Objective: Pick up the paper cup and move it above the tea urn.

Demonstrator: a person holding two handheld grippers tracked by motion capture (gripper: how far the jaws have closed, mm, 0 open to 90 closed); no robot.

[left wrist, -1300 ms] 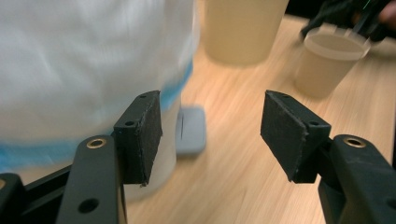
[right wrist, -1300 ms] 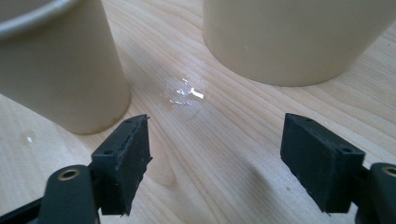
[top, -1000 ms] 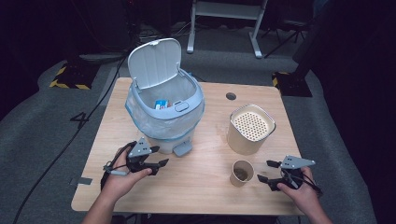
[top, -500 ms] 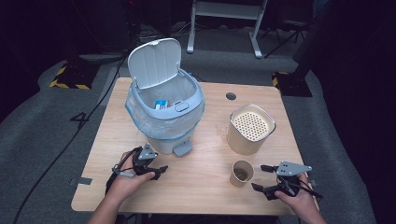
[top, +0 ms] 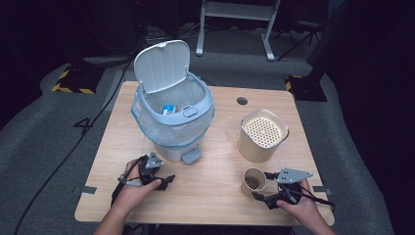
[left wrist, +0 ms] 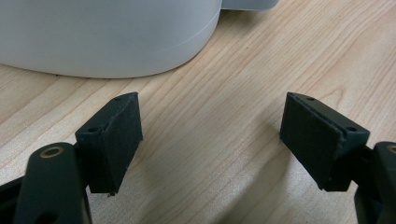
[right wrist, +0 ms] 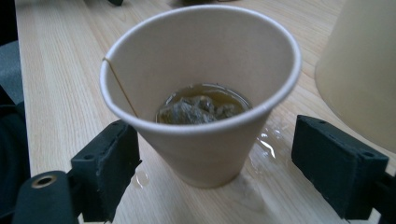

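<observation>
A paper cup stands near the table's front right; it holds brown liquid and a soaked tea bag, with a string up its inner wall. My right gripper is open, its jaws on either side of the cup low down and not pressing it. My left gripper is open and empty over bare wood, just in front of the bin's base. The pale blue pedal bin has its lid up and a clear liner, with small packets inside.
A beige canister with a perforated top stands just behind the cup, close to the right jaw. Drops of liquid lie on the wooden table by the cup's foot. The bin's pedal sticks out toward me.
My right gripper has slid left and now brackets the cup. My left gripper has drifted slightly toward the front edge. Both stay open.
</observation>
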